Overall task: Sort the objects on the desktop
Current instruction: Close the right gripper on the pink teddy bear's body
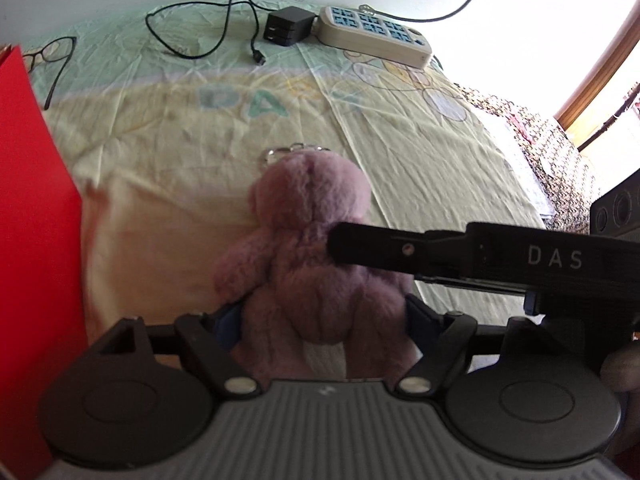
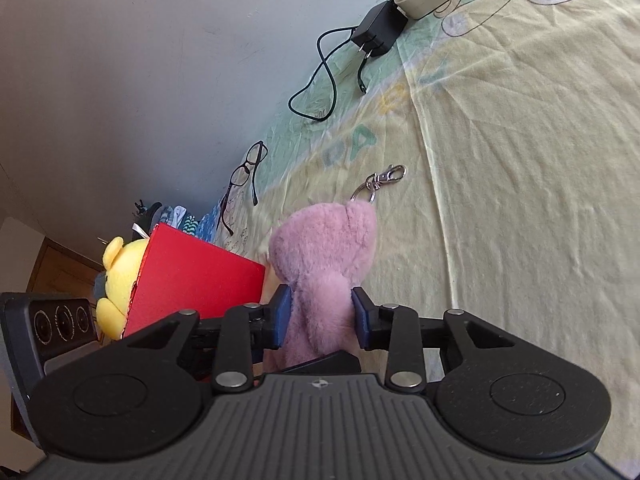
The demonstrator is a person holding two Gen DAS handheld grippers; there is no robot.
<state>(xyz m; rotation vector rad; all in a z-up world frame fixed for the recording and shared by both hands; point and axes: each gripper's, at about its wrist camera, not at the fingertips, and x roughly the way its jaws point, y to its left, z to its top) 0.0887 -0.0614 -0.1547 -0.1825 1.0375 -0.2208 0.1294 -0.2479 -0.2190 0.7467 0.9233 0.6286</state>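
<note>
Pink plush bear [image 2: 324,256], red box [image 2: 192,284], yellow plush toy [image 2: 120,276], pale-yellow cartoon-print sheet [image 2: 520,200].

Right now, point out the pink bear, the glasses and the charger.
pink bear [image 1: 308,216]: left wrist view, back of its head.
glasses [image 2: 240,174]: right wrist view, on the lens frame.
charger [image 1: 289,26]: left wrist view, top of the black block.

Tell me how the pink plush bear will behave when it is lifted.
The pink plush bear looks soft, so it will probably squash and sag rather than stay stiff. It seems light for its size. The metal keyring clip at its head will likely dangle and swing. The fur looks unlikely to slip.
</note>
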